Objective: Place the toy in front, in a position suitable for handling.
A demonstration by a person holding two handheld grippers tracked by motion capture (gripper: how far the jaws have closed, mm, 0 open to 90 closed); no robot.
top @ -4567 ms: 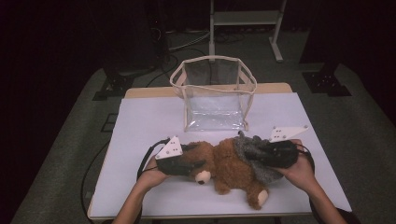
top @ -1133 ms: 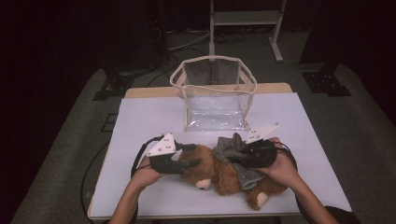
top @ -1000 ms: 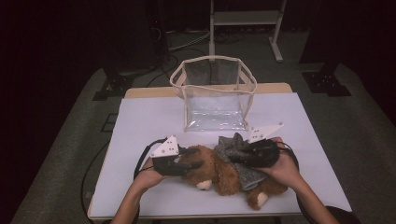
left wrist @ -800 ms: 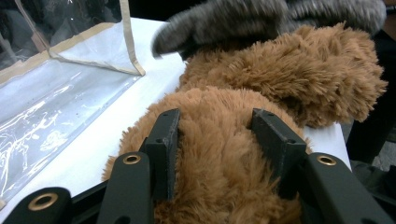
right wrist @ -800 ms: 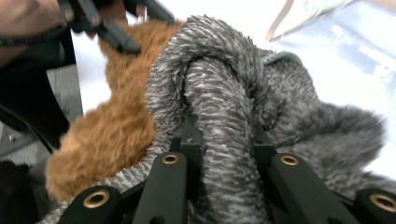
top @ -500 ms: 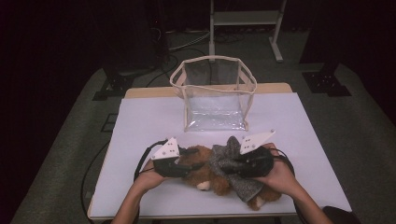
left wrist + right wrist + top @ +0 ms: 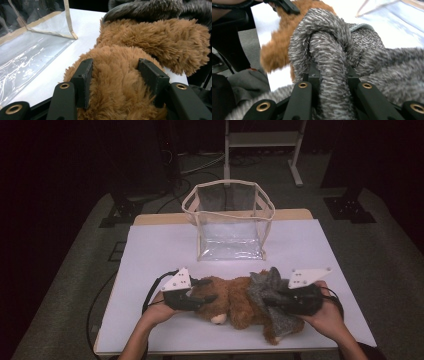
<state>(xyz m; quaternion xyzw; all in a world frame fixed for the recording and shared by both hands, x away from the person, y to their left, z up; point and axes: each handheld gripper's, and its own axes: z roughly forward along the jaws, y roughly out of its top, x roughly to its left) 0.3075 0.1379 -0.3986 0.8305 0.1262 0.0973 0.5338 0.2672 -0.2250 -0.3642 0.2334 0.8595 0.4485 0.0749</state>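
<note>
Brown teddy (image 7: 235, 300) is lying on its side on the white bench (image 7: 150, 250), near the front edge, in front of the clear bag (image 7: 230, 222). Bag is standing upright and open, well apart from the teddy, toward the bench's far side. A grey scarf (image 7: 272, 292) is wrapping the teddy's right part, bunched up between the brown fur and the right hand.

Left tongs (image 7: 207, 297) are coming in from the teddy's left end. In the left gripper view the left tongs (image 7: 116, 80) are clamping on brown fur, one jaw pressing in on each side of a thick furry lump; fur is bulging up between the jaws. Which part of the teddy that lump is, cannot tell. Beyond it more brown fur (image 7: 160, 45) and the grey scarf (image 7: 150, 10) are lying across the top, with the bag's corner (image 7: 37, 30) sitting on the bench to the left.

Right tongs (image 7: 272, 300) are coming in from the right end, over the scarf. In the right gripper view the right tongs (image 7: 332, 75) are gripping a rolled fold of the scarf (image 7: 329, 50), jaws squeezing it from both sides; the fold is looping up and over just past the tips. Brown fur (image 7: 279, 45) is showing behind the scarf.

Both hands are resting on the bench at the teddy's two ends.
</note>
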